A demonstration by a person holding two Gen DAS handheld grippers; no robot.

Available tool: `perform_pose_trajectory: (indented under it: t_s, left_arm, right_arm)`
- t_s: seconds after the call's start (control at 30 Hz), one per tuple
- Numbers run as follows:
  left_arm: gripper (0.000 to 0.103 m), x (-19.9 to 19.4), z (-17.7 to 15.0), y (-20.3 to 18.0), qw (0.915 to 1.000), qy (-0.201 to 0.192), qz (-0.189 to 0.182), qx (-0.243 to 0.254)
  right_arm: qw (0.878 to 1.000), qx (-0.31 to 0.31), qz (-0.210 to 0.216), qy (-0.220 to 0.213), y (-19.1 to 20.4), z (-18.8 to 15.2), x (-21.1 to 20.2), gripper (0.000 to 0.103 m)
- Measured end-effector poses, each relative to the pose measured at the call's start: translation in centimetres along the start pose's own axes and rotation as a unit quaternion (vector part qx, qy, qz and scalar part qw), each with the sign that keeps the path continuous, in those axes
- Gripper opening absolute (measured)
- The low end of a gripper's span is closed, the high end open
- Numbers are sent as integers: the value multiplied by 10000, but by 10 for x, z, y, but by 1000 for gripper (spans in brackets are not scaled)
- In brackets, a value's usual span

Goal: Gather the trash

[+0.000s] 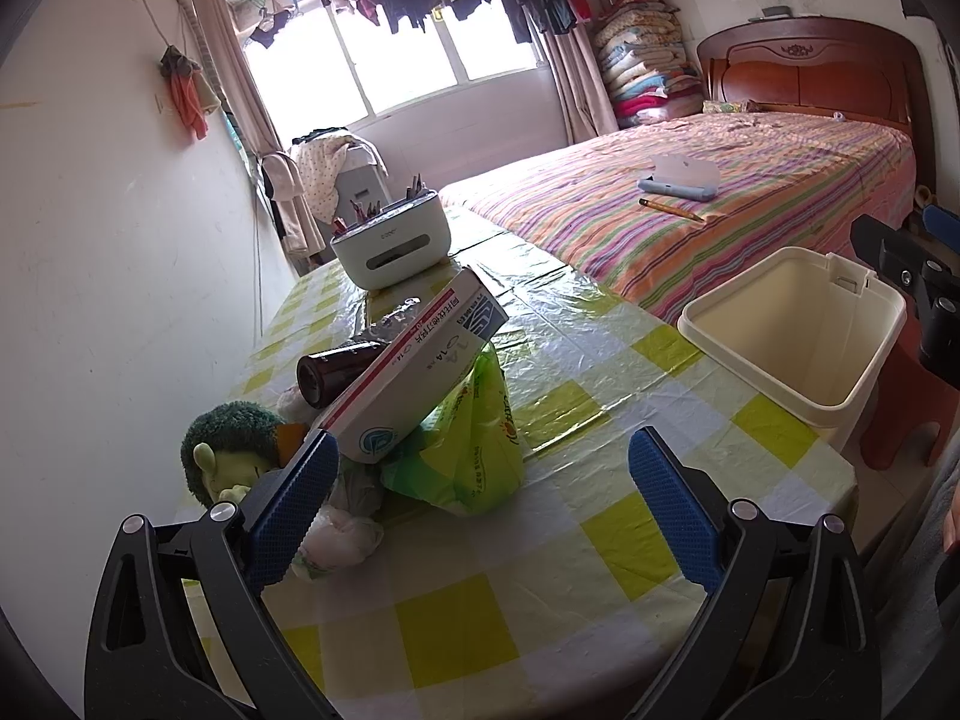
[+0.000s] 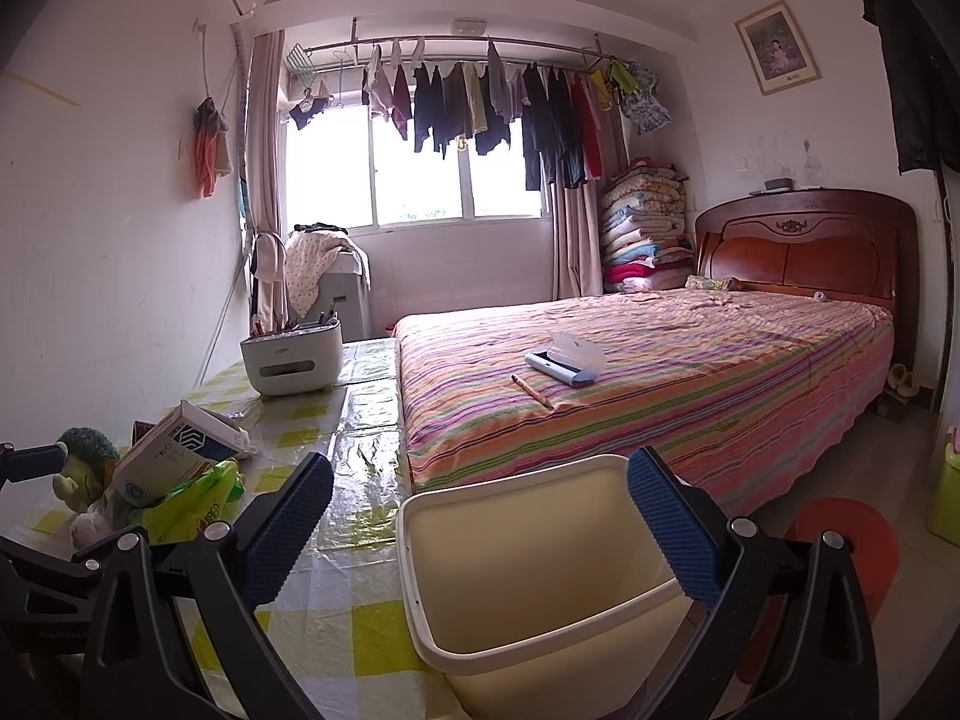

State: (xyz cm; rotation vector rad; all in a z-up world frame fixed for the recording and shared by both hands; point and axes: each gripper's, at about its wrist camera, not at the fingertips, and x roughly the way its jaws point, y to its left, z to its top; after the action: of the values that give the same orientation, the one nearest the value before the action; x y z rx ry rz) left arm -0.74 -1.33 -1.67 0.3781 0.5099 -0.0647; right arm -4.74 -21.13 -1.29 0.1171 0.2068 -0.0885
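A pile of trash lies on the checked tablecloth (image 1: 480,600): a white medicine box (image 1: 414,372) leans on a green plastic bag (image 1: 474,444), with a brown bottle (image 1: 336,369) behind and crumpled white wrappers (image 1: 342,534) in front. My left gripper (image 1: 483,462) is open, its left finger close to the box's near corner. An empty cream bin (image 1: 798,330) stands beside the table's right edge. My right gripper (image 2: 480,480) is open above the bin (image 2: 540,570); the pile shows at its left, with the box (image 2: 174,450).
A green plush toy (image 1: 234,450) lies left of the pile by the wall. A white pencil-holder box (image 1: 393,246) stands at the table's far end. A striped bed (image 2: 660,372) with a pencil and case is to the right. A red stool (image 2: 840,546) stands by the bin.
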Motion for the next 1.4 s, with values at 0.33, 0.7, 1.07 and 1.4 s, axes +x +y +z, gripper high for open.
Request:
perform_pose_trajectory:
  t_s: [0.33, 0.7, 1.07, 1.4]
  left_arm:
    - [96, 1, -1, 1, 10000, -2, 6, -40]
    - [96, 0, -1, 1, 10000, -13, 16, -52]
    - [96, 0, -1, 0, 10000, -3, 0, -58]
    - [96, 1, -3, -2, 10000, 9, -7, -41]
  right_arm:
    - [10000, -27, 6, -12, -2, 0, -2, 96]
    - [10000, -35, 1, -14, -1, -1, -2, 96]
    - [10000, -56, 9, -6, 2, -2, 0, 96]
    - [10000, -75, 13, -15, 2, -3, 1, 96]
